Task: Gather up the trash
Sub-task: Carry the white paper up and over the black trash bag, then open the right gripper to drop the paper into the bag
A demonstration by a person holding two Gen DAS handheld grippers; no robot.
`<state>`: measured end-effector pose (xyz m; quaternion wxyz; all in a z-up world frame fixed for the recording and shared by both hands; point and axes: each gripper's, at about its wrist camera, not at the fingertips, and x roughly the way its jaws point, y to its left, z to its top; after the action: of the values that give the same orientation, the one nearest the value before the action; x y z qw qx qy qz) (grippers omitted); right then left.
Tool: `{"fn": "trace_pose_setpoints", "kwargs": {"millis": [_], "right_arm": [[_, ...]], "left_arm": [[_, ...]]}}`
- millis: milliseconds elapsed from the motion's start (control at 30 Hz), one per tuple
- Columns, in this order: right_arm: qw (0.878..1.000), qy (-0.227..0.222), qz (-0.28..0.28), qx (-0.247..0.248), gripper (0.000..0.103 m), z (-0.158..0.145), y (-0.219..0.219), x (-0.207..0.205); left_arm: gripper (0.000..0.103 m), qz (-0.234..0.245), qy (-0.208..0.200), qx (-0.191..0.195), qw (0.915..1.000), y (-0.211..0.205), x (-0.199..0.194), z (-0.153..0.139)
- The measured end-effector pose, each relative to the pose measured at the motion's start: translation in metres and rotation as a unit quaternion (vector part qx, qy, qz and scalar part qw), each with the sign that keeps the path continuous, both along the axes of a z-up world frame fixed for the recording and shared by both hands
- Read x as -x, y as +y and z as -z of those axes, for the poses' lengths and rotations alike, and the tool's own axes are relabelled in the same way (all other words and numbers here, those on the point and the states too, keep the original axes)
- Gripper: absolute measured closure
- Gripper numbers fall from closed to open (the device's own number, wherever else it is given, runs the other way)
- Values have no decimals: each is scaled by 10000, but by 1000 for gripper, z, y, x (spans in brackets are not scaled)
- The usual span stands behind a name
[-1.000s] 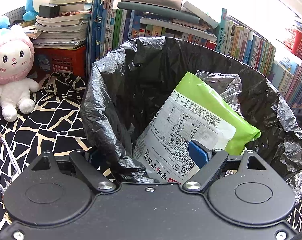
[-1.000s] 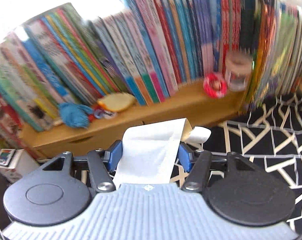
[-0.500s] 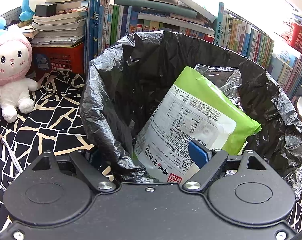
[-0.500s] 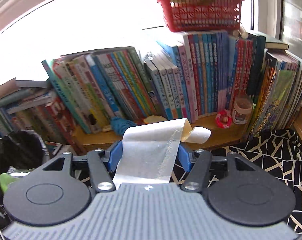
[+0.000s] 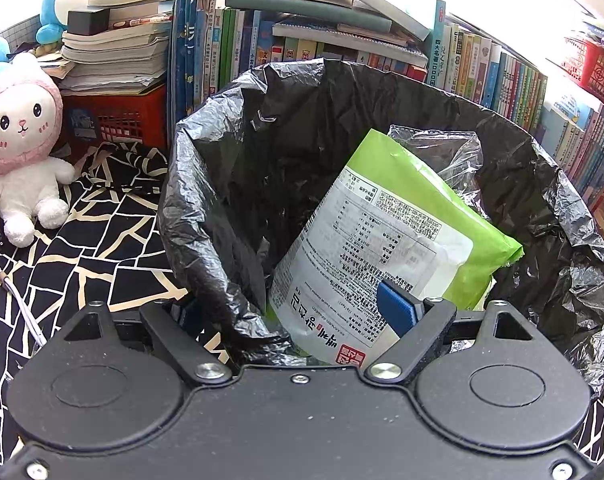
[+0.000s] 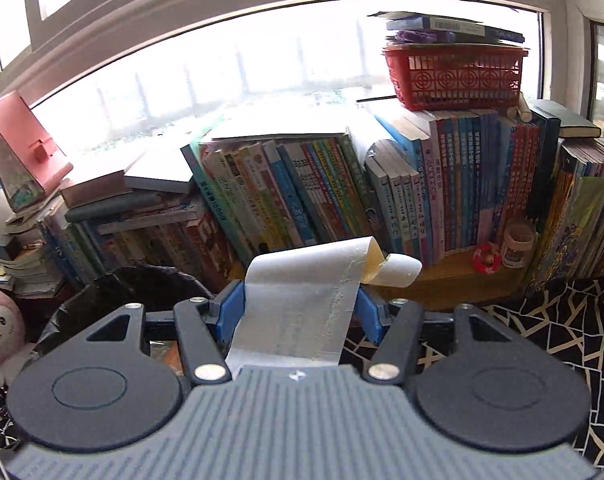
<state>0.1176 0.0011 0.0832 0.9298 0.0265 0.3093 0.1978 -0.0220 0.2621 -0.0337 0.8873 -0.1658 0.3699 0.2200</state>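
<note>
**Silver wrapper on its way to the bin**

Between the blue pads of the right gripper (image 6: 299, 312) sits a flat silver wrapper (image 6: 297, 304); the pads press on both of its edges, so this gripper is closed on it. The far end of the wrapper curls over and shows a pale inner side. From this view the black trash bag (image 6: 113, 292) is low on the left, well apart from the wrapper and not yet under it.

The left gripper (image 5: 297, 312) stands wide at the near rim of the trash bag (image 5: 205, 184). One finger is inside the bag, the other outside, with the crumpled rim between them, but I cannot tell if the pads really press it. Inside the bag a green and white pouch (image 5: 382, 240) leans upright, with a clear plastic film (image 5: 442, 152) behind it.

The risks, in my judgement:
- The wrapper is thin and held only by its edges, so it may bend and slip out before it is over the bag.
- The tall pouch fills much of the opening; the wrapper could land on it and slide over the rim.
- If the rim is not really held, the soft bag may fold in and narrow the opening.
</note>
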Motion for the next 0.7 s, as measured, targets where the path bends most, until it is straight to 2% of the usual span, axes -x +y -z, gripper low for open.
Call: {"fn": "trace_pose_setpoints", "kwargs": {"millis": [200,467,700], "right_arm": [[9988,49,-454,-184,39,-5,24,20],[9942,69,-1061,-173,38,-5,58,38],[9914,185,-1292,-88,37,8,74,46]], "left_arm": [[18,19,-2,-6,10000,0,1,0],[18,18,-1,-1,10000,0,1,0],[18,27,-23,15,10000,0,2,-1]]}}
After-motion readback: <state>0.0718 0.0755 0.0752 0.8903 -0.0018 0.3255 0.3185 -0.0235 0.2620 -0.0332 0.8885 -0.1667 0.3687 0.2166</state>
